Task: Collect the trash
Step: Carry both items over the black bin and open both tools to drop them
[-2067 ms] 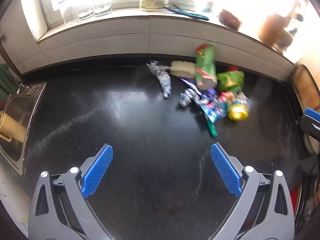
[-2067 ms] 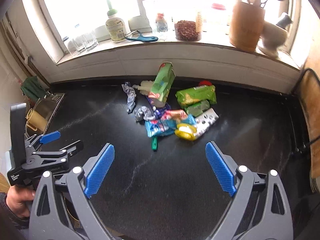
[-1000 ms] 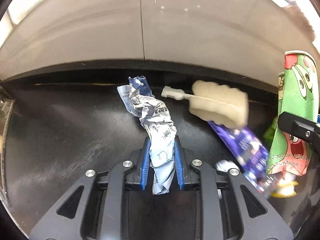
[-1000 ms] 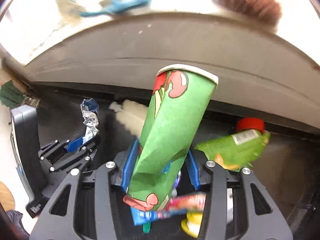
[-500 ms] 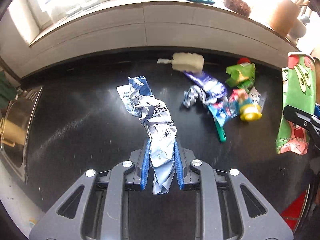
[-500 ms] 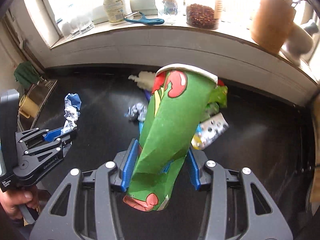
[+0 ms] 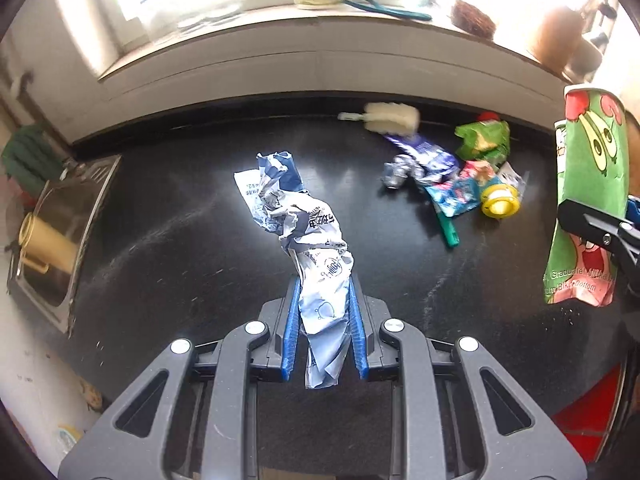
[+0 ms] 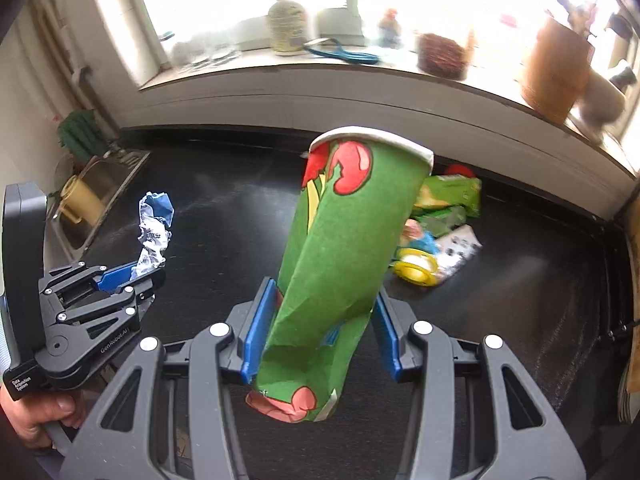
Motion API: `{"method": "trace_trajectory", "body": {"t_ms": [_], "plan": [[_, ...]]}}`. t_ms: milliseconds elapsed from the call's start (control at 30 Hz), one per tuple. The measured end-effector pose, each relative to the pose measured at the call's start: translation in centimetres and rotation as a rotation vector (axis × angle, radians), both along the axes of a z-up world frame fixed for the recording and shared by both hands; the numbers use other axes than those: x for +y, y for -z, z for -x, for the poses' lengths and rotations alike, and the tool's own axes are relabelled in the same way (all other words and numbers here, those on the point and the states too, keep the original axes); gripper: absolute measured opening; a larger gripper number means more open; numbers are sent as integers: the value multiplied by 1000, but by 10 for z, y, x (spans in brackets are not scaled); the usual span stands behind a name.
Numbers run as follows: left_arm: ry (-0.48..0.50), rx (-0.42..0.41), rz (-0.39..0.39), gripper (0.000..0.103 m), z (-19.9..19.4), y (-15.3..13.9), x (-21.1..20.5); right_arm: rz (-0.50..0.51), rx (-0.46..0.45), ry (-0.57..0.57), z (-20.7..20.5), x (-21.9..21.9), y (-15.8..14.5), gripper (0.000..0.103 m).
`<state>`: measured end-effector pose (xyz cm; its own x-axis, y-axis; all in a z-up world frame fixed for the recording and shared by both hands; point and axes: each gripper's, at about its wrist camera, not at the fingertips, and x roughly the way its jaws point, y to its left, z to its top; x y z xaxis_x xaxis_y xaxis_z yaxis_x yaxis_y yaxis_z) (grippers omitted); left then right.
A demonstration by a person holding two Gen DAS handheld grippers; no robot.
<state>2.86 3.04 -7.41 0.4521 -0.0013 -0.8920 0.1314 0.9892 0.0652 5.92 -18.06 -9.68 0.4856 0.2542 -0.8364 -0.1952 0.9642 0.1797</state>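
Note:
My left gripper (image 7: 324, 316) is shut on a crumpled white and blue wrapper (image 7: 296, 224) and holds it above the black counter (image 7: 180, 240). The wrapper also shows in the right wrist view (image 8: 154, 224), in the left gripper (image 8: 132, 270). My right gripper (image 8: 318, 320) is shut on a crushed green paper cup (image 8: 348, 248), held up off the counter; the cup shows at the right edge of the left wrist view (image 7: 588, 200). A pile of trash stays on the counter: a white brush (image 7: 388, 118), a green pouch (image 7: 484, 140), a yellow lid (image 7: 500, 202), foil and blue wrappers (image 7: 424, 164).
A steel sink (image 7: 60, 232) with a yellow mug (image 7: 44, 248) lies at the left. A windowsill at the back holds a bottle (image 8: 286, 26), blue scissors (image 8: 344, 52), a jar and a wooden pot (image 8: 556, 72). Something red (image 7: 584, 416) shows below the counter's right edge.
Both grippers have drawn back and up from the pile, each carrying its item; the counter and the leftover trash now look smaller and farther away.

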Motion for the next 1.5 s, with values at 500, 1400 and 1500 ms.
{"method": "trace_trajectory", "body": {"t_ms": [500, 1400, 1500], "plan": [[-479, -36, -35, 22, 128, 2, 203, -83, 2, -604, 50, 244, -14, 47], [-865, 135, 145, 23, 306, 162, 350, 145, 270, -1189, 211, 507, 123, 48], [-869, 129, 149, 23, 308, 162, 353, 156, 262, -1188, 212, 512, 123, 49]]}}
